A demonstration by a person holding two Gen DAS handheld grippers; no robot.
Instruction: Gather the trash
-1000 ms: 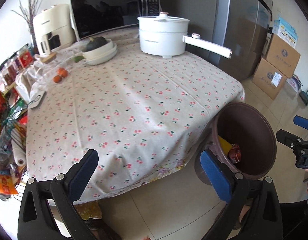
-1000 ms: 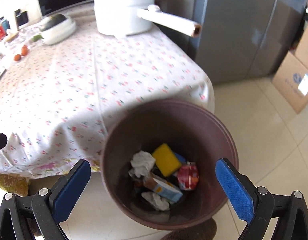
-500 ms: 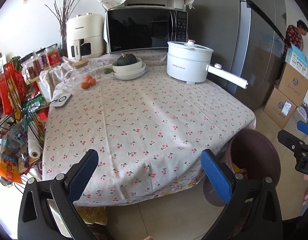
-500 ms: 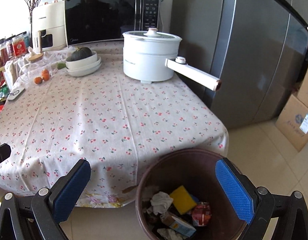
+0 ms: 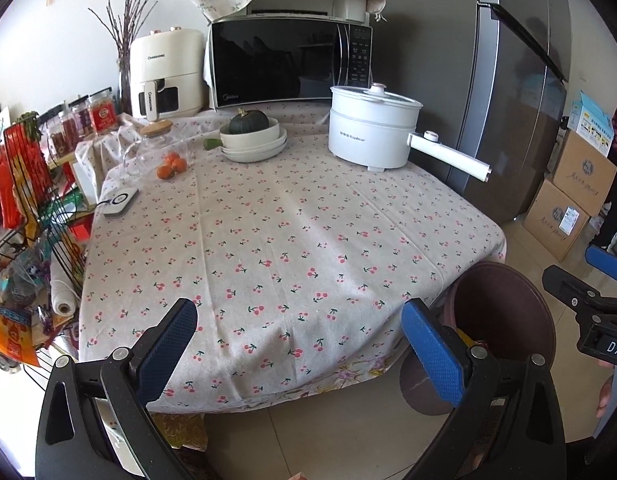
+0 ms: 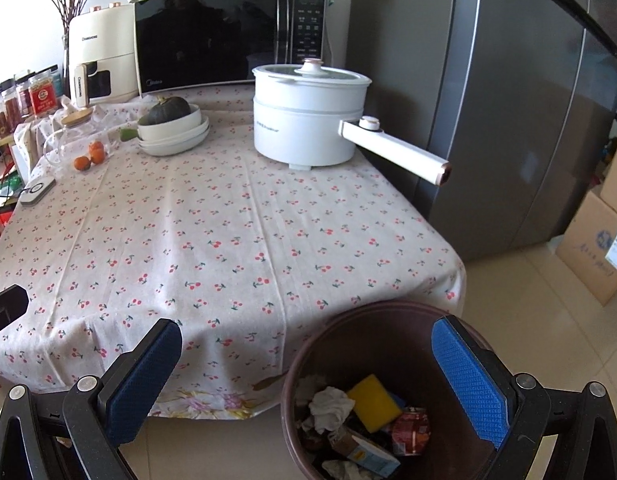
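A brown trash bin (image 6: 388, 360) stands on the tiled floor at the near right corner of a table (image 5: 288, 240) draped in a cherry-print cloth, holding crumpled white paper (image 6: 328, 402), a yellow sponge (image 6: 374, 402), a red wrapper (image 6: 410, 426) and a small carton (image 6: 364, 452); any print on them is too small to read. The right gripper (image 6: 308, 376) hangs just above the bin's rim, its blue-padded jaws spread wide and empty, touching nothing. The left gripper (image 5: 300, 348) is level with the table's front edge, jaws likewise far apart and holding nothing; in its view the bin (image 5: 504, 320) sits to the right, with the other tool beyond it showing the partial letters "DAS".

On the table, a white electric pot (image 5: 372, 132) with a long handle bears small grey lettering that cannot be made out. Beside it a dark green squash (image 5: 248, 122) rests in stacked white bowls (image 5: 254, 146), with small oranges (image 5: 171, 166) near a glass jug. Against the wall stand a black microwave (image 5: 288, 64) marked "Midea" and a cream air fryer (image 5: 166, 72) labelled "CHANGHONG". Red-labelled jars (image 5: 102, 116) line the left. A grey refrigerator (image 5: 508, 80) rises at right, cardboard boxes (image 5: 568, 192) stacked past it.
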